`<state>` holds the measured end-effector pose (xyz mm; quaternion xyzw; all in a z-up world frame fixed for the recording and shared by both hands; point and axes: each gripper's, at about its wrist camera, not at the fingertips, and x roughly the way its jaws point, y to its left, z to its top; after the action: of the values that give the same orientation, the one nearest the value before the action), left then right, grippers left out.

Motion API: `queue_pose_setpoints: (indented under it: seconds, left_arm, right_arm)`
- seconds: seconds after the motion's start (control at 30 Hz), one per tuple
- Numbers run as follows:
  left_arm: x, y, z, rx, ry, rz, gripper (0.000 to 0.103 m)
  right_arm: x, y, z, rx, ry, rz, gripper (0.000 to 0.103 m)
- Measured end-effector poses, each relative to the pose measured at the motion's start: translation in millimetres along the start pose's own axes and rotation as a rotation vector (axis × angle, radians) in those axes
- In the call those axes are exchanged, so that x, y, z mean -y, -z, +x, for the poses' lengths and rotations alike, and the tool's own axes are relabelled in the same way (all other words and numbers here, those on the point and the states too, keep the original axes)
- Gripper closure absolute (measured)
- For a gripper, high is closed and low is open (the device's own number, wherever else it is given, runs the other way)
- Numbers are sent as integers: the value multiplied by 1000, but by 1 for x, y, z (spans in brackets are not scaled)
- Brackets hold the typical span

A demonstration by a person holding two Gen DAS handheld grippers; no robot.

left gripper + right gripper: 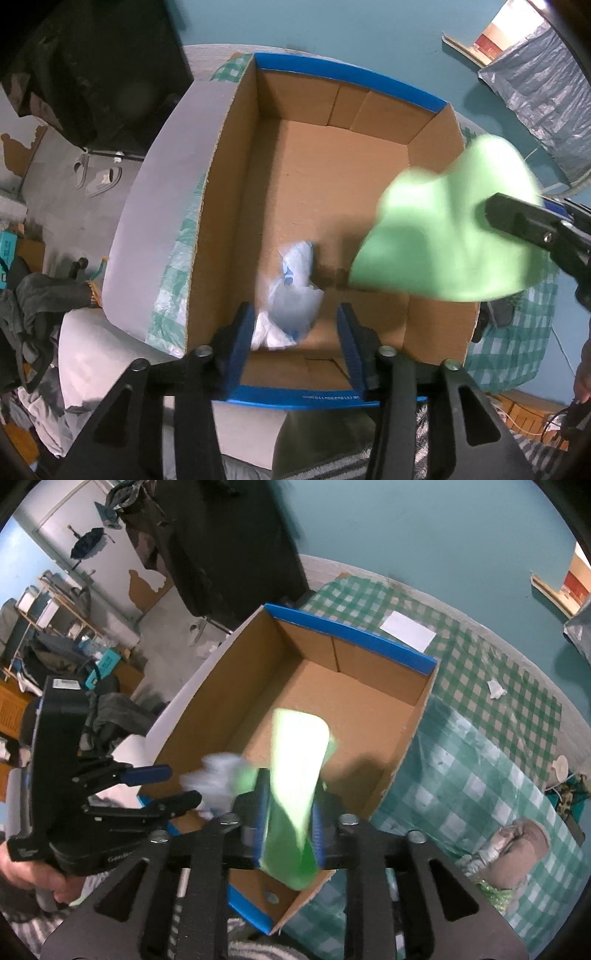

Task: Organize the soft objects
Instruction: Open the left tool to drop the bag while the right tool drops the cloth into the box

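Observation:
An open cardboard box (328,162) with blue rims stands on a green checked tablecloth; it also shows in the right wrist view (373,686). My left gripper (297,325) is open above the box's near end, and a white and pale blue soft object (291,295) sits loose between its fingers, blurred. My right gripper (290,816) is shut on a light green cloth (299,760) and holds it over the box's right side. The green cloth (447,229) also shows in the left wrist view at the right. The left gripper (166,790) shows in the right wrist view with the white object (218,775) at its tips.
The green checked tablecloth (480,738) carries a white card (408,631), paper scraps and a beige soft toy (517,849) at the right. A dark chair (92,66) and cluttered floor lie to the left. A grey plastic sheet (546,96) hangs at the far right.

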<state>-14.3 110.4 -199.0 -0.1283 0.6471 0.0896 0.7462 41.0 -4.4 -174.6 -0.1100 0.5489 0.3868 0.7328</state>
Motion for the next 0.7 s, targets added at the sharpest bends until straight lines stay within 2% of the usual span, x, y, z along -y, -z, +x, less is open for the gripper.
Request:
queue_pose_setpoints:
  seconds: [0.03,0.07,0.17,0.7]
  left_arm:
    - [0,0,-1,4,-1,0,48]
    - [-1,0,-1,8,-1,-1,48]
    - [0,0,-4,10,8,-1,48]
    - [32,-3,-22,40,33,58,48]
  right_arm:
    - [-1,0,0,2,3,3,61]
    - [-2,0,0,8,4,6,56]
    - [-3,0,-2,16,13,0,49]
    - [18,8,-21,18,83,17,43]
